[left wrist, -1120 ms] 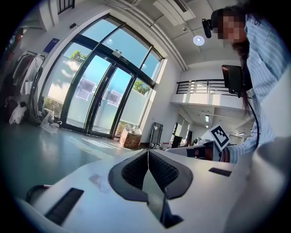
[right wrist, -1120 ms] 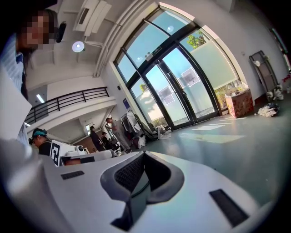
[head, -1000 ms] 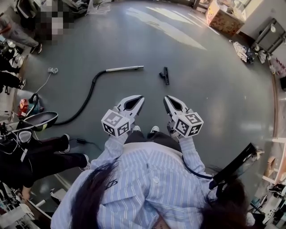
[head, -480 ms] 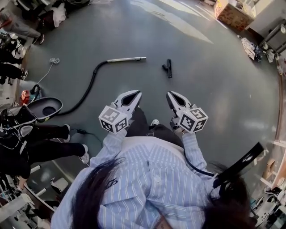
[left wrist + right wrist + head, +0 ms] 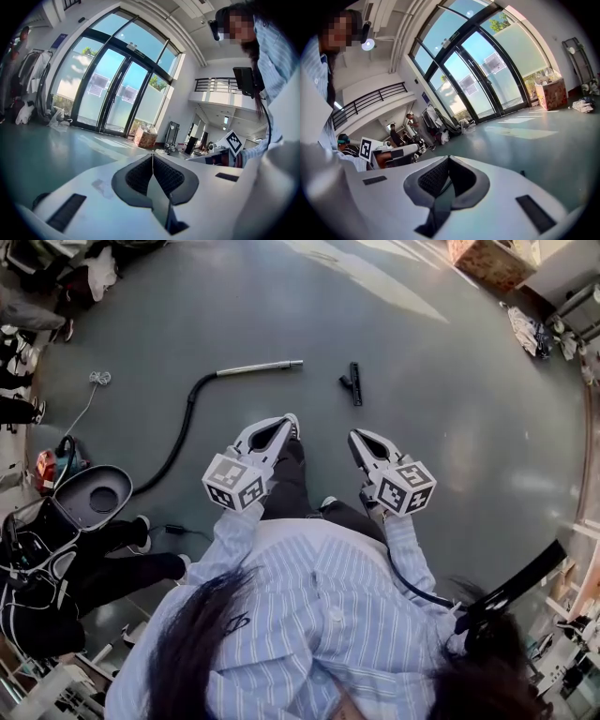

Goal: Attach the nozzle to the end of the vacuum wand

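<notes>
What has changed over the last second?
The person has stepped forward, one leg now ahead between the grippers. Left gripper and right gripper came along, both shut and empty. Nothing was grasped. The wand and nozzle lie apart on the floor as before.

Vacuum wand (image 5: 260,367): silver tube on black hose, flat on grey floor. Nozzle (image 5: 353,383): small, black, lying apart beyond its open end.

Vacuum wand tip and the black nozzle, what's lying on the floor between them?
Nothing: in the head view, the stretch between the free end of the wand and the nozzle is bare grey floor; the two lie apart.
</notes>
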Available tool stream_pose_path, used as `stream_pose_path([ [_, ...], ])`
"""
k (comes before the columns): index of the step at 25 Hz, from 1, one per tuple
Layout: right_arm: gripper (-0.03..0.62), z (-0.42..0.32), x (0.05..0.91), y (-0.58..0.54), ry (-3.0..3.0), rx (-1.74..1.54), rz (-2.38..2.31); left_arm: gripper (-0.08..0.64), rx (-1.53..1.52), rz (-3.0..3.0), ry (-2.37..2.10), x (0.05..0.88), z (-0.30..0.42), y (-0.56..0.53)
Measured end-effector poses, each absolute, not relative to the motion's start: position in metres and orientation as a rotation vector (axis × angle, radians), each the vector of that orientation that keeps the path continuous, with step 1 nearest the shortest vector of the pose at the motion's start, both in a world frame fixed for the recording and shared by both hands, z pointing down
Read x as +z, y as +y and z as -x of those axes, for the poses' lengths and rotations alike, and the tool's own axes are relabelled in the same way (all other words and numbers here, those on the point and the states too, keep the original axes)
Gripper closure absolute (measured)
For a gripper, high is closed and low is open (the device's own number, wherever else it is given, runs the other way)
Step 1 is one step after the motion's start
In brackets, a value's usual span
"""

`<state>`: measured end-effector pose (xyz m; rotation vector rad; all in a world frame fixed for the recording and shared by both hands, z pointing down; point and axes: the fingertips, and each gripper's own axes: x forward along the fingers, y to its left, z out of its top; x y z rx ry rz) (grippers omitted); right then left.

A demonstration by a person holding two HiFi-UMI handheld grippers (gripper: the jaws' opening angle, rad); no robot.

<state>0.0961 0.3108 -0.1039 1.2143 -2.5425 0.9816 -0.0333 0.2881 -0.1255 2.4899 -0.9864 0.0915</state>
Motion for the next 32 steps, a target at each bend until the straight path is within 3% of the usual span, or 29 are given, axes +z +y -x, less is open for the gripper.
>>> stream_pose_path([
  [11, 0.588, -0.055, -0.055, 0.162, -2.407, 1.097, -1.356, 0.554, 0.311, -2.506, -0.688, -0.069, 0.087, 0.124],
  [19, 0.577, -0.099, 0.004, 0.134, -2.283, 1.204, -1.285, 0.554, 0.431, -2.437, -0.680, -0.017, 0.056, 0.088],
  [27, 0.421, -0.151, 0.109, 0.118, -2.169, 1.205, -1.253, 0.548, 0.636, -2.380, -0.712, 0.073, 0.027, 0.076],
  [32, 0.378, -0.195, 0.194, 0.100, -2.066, 1.199, -1.258, 0.434, 0.767, -2.404, -0.695, 0.154, 0.006, 0.041],
])
